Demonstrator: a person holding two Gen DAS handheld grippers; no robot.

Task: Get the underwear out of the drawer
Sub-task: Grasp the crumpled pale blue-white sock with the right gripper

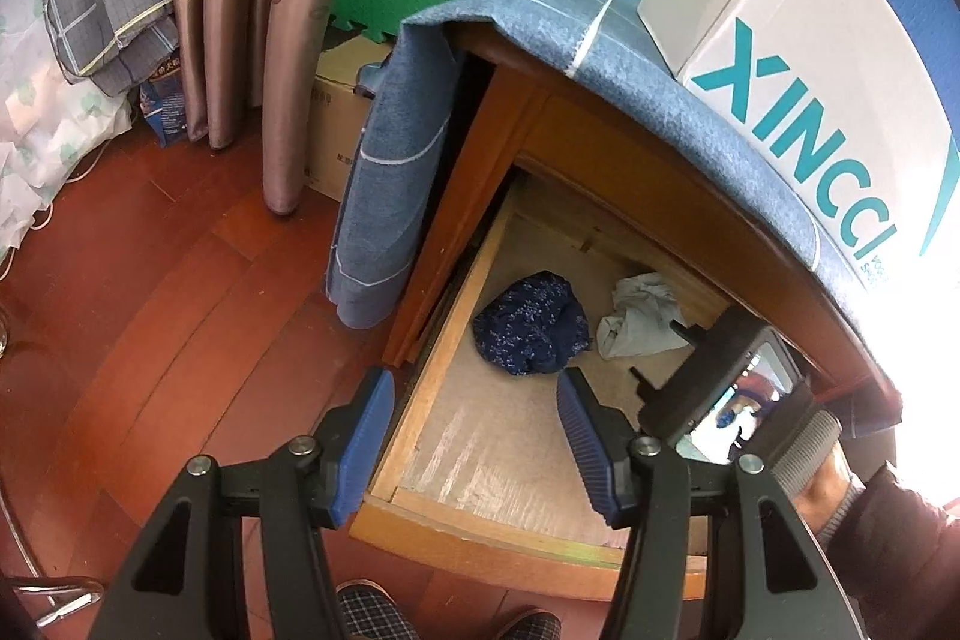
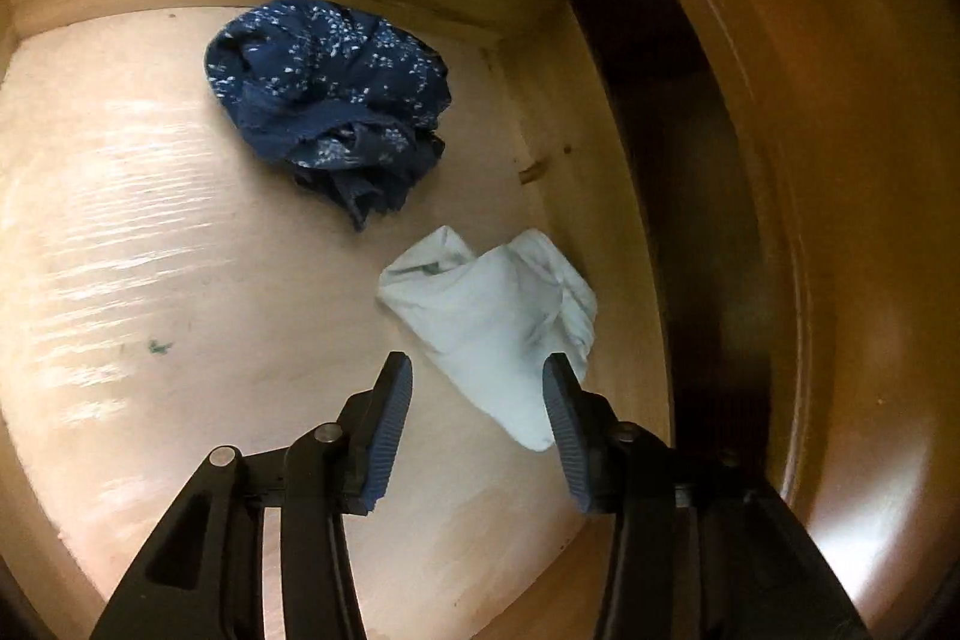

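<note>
Drawer (image 1: 414,400) pulled open; navy underwear (image 2: 324,100) left, white underwear (image 2: 486,316) right. Right gripper (image 2: 477,370) unclenched, white piece straddled, ungrasped. Left gripper (image 1: 474,388) released, nothing grasped.

A white box (image 1: 798,58) on the cabinet is showing large teal letters reading "XINCCI". Print on the brown carton (image 1: 336,124) behind is staying too small to read.

The open wooden drawer (image 1: 420,400) carries two crumpled garments on its pale, scuffed bottom panel. A dark blue speckled piece of underwear (image 2: 324,100) lies bunched near the back wall, and a white piece (image 2: 492,316) lies just beside it, apart from it, close to the side wall. A small green mark (image 2: 159,346) shows on the panel.
</note>
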